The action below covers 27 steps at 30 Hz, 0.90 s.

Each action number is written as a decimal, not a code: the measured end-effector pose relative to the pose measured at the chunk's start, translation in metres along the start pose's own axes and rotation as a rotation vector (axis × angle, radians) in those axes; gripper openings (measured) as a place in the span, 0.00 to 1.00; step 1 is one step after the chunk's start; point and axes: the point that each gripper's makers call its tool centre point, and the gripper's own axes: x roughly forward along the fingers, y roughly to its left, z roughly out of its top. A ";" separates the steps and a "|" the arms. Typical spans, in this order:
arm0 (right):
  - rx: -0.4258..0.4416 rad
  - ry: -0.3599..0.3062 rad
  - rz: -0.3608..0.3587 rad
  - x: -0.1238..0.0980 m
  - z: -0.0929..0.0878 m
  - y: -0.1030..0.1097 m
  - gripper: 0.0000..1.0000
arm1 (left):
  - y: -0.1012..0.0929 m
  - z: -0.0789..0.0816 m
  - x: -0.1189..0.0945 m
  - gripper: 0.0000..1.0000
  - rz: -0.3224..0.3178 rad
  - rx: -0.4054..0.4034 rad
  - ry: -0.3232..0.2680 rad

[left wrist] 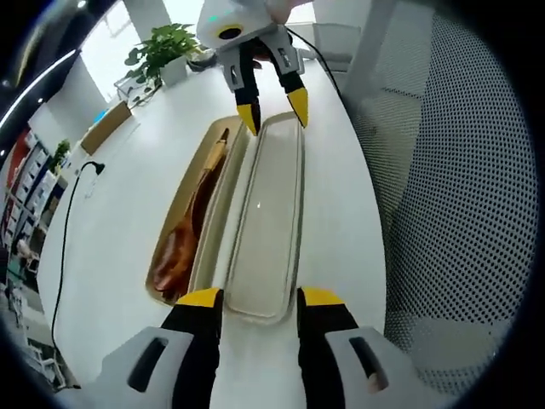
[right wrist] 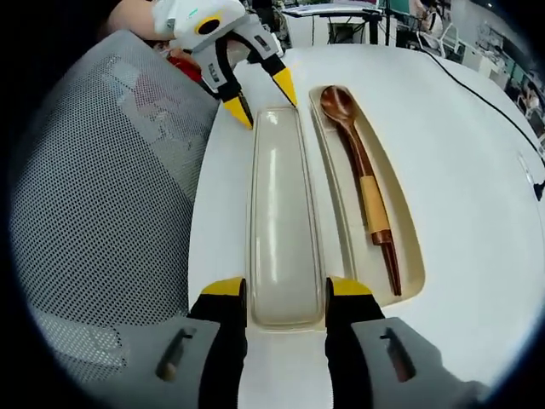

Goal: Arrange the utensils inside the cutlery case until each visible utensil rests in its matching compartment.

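Left gripper view: left gripper (left wrist: 255, 298) jaws spread wide around the near end of clear lid (left wrist: 266, 217), centre frame; contact unclear. Right gripper (left wrist: 273, 109) likewise spread at the far end. Wooden spoon (left wrist: 189, 226) lies in tan case (left wrist: 166, 234), left of lid, on white counter (left wrist: 119, 221).

This looks like an office or lab workroom: a long white counter (left wrist: 128, 221) with a black power cable (left wrist: 64, 247) trailing along its edge, a grey mesh office chair (right wrist: 102, 196) beside it, a green potted plant (left wrist: 162, 51) at the far end, and stocked shelves (left wrist: 21, 179) beyond.
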 end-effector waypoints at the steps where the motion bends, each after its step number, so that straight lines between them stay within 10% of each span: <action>1: 0.005 -0.003 0.007 0.000 0.000 0.000 0.33 | 0.000 0.000 0.000 0.34 -0.001 0.001 0.001; 27: 0.083 -0.056 0.088 -0.003 0.002 0.002 0.33 | -0.004 0.000 0.002 0.18 -0.055 0.138 -0.009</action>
